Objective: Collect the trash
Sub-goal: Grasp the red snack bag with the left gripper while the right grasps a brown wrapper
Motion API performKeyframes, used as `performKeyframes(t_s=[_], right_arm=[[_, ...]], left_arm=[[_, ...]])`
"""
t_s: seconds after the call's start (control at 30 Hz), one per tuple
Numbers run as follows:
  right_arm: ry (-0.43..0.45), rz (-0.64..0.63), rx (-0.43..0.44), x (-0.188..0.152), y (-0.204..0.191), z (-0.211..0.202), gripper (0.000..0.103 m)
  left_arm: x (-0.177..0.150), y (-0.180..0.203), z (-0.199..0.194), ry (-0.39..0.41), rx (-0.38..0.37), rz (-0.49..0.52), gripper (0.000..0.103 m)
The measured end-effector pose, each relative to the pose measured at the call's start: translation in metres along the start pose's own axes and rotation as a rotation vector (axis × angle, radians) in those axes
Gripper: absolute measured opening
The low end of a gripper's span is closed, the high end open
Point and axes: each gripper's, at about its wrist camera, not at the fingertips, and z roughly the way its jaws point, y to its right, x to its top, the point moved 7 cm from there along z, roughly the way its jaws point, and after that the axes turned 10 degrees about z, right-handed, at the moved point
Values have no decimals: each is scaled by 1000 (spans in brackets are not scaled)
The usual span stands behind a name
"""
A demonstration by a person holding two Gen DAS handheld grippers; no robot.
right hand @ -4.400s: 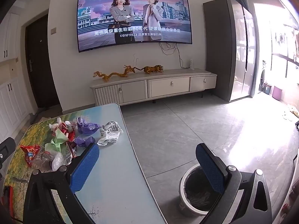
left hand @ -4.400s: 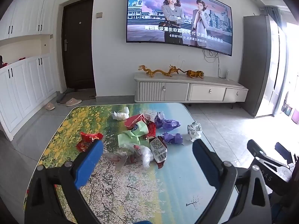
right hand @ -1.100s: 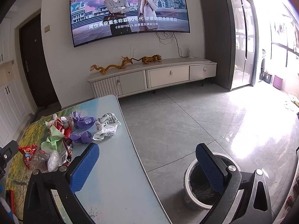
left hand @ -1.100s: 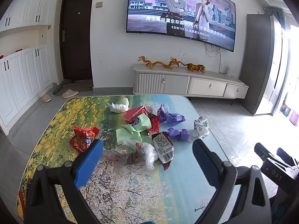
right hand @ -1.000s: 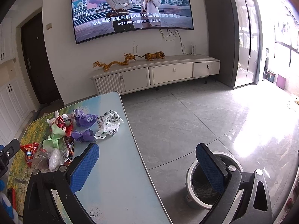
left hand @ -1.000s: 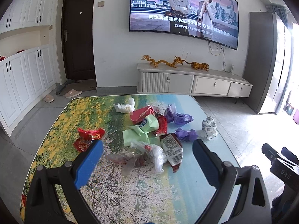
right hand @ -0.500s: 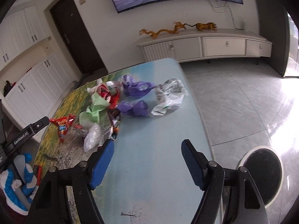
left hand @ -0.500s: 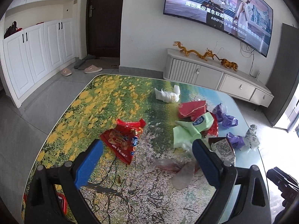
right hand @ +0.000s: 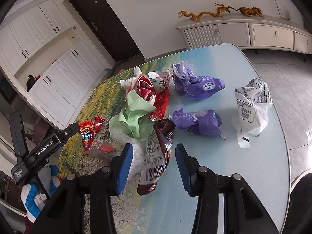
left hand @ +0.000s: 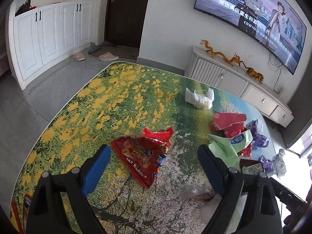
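Observation:
A pile of wrappers lies on the picture-printed table [left hand: 109,89]. My left gripper [left hand: 154,165] is open, its blue fingers either side of a red snack bag [left hand: 144,156]; the bag also shows in the right wrist view [right hand: 87,132]. My right gripper [right hand: 154,165] is open, partly narrowed, straddling a brown barcoded wrapper [right hand: 158,152]. Beyond lie a green wrapper [right hand: 132,115], two purple wrappers [right hand: 197,86] [right hand: 198,121], a red wrapper [right hand: 159,101] and a white printed bag [right hand: 251,111]. A white wad [left hand: 198,98] lies farther back.
The left gripper's body [right hand: 39,148] shows at the left of the right wrist view. The table's right edge [right hand: 282,136] drops to grey floor tiles. A dark bin rim [right hand: 302,183] sits low right. A TV cabinet [left hand: 234,80] stands beyond.
Both grippers have moved down and in over the table. The left swung toward the red snack bag; the right swung left from the bin to the brown wrapper and narrowed.

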Motion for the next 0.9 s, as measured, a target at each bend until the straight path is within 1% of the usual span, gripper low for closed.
performKeyframes(t_s=[0.13, 0.2, 0.23, 0.27, 0.3, 0.4, 0.5, 0.6, 0.77, 0.9], right_arm=[[-31, 10, 18, 2, 2, 13, 34], [-50, 14, 21, 2, 3, 19, 29], [-61, 17, 21, 1, 4, 23, 28], [-71, 17, 22, -1, 5, 26, 25], [-78, 18, 25, -2, 5, 28, 21], [-66, 20, 39, -4, 5, 25, 17], [-35, 12, 47, -4, 4, 14, 13], [3, 1, 59, -3, -2, 0, 12], [68, -7, 78, -5, -10, -28, 12], [133, 18, 80, -7, -10, -56, 12]], left_arm=[[-2, -3, 19, -36, 5, -22, 77], [-3, -5, 28, -52, 7, -27, 67], [-4, -6, 32, -61, 5, -32, 64], [-4, -6, 35, -70, -3, -38, 56], [-5, -7, 38, -78, -14, -45, 45], [-7, -8, 41, -86, -39, -67, 27], [-3, -7, 31, -56, -51, -68, 23], [2, -6, 14, -19, -69, -69, 20], [15, 0, -21, 44, -100, -67, 19], [24, 19, -54, 93, -137, -32, 18]])
